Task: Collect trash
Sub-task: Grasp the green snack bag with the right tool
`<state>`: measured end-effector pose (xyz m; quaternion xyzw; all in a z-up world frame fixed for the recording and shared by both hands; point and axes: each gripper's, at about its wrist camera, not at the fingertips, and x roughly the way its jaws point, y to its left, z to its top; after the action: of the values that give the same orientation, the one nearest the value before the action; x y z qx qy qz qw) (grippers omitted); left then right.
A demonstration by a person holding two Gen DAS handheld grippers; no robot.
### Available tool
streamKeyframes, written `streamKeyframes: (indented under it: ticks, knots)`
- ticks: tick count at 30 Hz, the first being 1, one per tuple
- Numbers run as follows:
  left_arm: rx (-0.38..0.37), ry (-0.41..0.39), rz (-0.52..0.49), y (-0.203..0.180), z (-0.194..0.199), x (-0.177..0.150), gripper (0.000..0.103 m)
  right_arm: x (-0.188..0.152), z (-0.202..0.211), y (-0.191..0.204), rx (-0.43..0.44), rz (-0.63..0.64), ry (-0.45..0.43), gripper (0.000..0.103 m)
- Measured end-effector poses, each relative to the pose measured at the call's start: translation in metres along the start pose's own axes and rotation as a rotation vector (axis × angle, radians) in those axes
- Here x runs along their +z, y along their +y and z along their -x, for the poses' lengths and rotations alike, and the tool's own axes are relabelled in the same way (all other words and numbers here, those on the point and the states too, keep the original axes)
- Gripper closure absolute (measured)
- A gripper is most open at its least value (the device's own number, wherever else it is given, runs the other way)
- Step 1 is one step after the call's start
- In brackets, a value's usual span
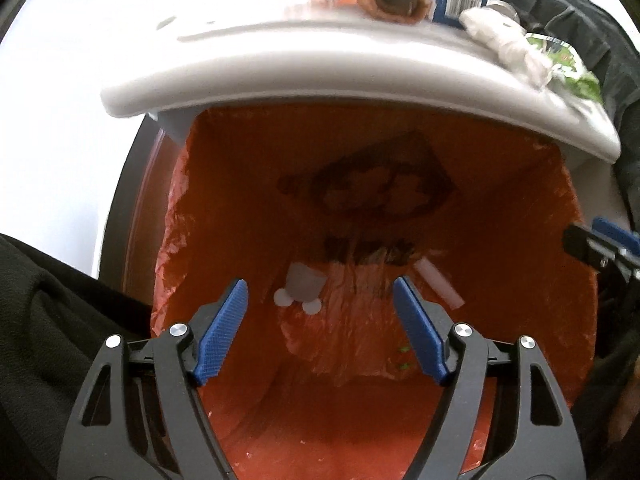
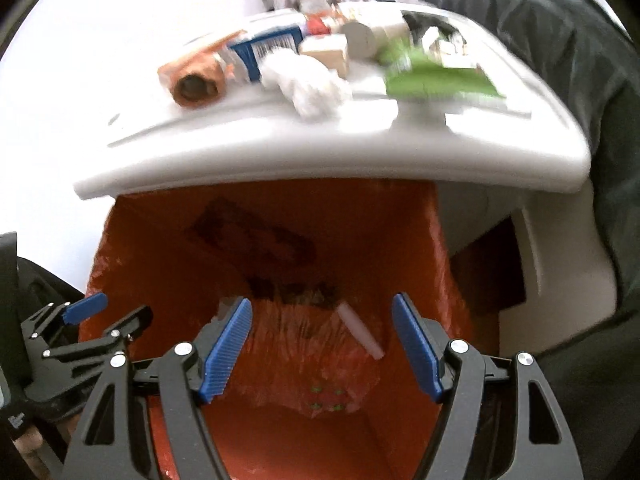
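Left gripper [image 1: 320, 332]: spread, empty, above orange bag [image 1: 500, 240].
Right gripper [image 2: 322, 344]: spread, empty.
White tube [image 2: 360, 330]: below, between right gripper's fingers.

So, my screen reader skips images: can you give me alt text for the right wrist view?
The right gripper, jaws open and empty, hangs over an orange-lined bin with a white tube lying at the bottom. Behind it, a white table holds a crumpled tissue, an orange roll and green packaging. The left gripper shows at left.

Table litter [image 2: 400, 60]: was motion-blurred, items indistinct.
Bag print [image 1: 372, 184]: was too faint to read.
Dark jacket [image 2: 560, 40]: was cut by frame edge.
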<state>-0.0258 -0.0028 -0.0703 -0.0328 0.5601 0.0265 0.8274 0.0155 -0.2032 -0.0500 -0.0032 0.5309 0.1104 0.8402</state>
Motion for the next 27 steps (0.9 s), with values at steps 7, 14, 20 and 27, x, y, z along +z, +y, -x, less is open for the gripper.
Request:
streamKeyframes:
  ticks: [7, 14, 20, 27]
  knots:
    - [-0.008, -0.105, -0.045, -0.008, 0.019, 0.001, 0.030, 0.058, 0.022, -0.001, 0.000, 0.043, -0.085, 0.032]
    - [0.002, -0.183, -0.081, -0.016, 0.036, -0.002, 0.030, 0.121, 0.025, 0.011, 0.041, 0.093, -0.120, 0.032]
    - [-0.027, -0.188, -0.045, -0.006, 0.039, -0.001, 0.030, 0.155, 0.039, -0.038, 0.025, -0.059, -0.151, 0.029]
    - [-0.065, -0.173, -0.027, -0.007, 0.038, 0.004, 0.029, 0.170, 0.005, -0.084, -0.088, -0.131, -0.009, 0.027]
